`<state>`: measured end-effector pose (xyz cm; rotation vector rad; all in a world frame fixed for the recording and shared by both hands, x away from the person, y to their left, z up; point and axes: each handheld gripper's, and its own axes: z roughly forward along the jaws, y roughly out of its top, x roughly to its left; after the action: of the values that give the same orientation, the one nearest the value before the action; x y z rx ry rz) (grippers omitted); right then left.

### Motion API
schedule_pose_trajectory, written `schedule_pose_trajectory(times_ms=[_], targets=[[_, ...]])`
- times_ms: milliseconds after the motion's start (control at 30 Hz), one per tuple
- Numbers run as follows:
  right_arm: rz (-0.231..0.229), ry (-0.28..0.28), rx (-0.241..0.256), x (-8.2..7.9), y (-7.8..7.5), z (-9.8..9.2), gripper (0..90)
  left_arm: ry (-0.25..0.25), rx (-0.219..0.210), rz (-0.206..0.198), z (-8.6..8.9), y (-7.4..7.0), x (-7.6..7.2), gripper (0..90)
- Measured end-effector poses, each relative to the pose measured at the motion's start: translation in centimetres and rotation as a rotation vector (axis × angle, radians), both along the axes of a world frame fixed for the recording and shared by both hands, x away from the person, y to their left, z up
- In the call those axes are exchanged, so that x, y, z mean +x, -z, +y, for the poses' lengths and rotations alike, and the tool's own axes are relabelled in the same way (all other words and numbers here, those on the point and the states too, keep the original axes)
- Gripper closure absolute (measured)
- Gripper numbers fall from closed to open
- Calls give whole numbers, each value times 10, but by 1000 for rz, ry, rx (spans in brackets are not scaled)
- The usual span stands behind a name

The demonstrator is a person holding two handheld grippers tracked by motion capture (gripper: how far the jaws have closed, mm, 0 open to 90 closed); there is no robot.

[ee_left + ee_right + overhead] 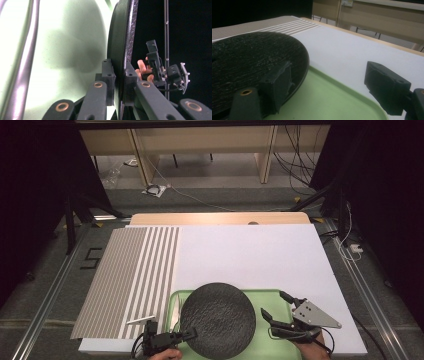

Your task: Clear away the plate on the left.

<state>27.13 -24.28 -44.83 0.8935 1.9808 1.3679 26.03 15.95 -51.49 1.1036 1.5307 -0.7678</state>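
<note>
One claw, our left gripper (191, 334), pinches the black plate (218, 318) low in the frame, our right gripper (274, 308) gapes empty beside it, and next we lift the plate off the green tray (267, 296).

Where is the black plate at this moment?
In the high view the black plate sits over the green tray at the table's near edge, its left rim clamped by the left gripper, with the open right gripper beside its right edge.
</note>
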Motion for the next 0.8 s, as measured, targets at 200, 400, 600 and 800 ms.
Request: schedule_pose_trajectory(times_ms=[200,400,600,800], targets=[[-2,1,1,0,0,0,224,25,7,9,-4,2,0,835],[-4,-1,4,0,0,0,224,44,20,17,-8,4,0,835],[-4,-1,4,0,0,0,224,61,29,19,-11,5,0,834],[-4,-2,4,0,0,0,224,87,57,14,-15,4,0,830]])
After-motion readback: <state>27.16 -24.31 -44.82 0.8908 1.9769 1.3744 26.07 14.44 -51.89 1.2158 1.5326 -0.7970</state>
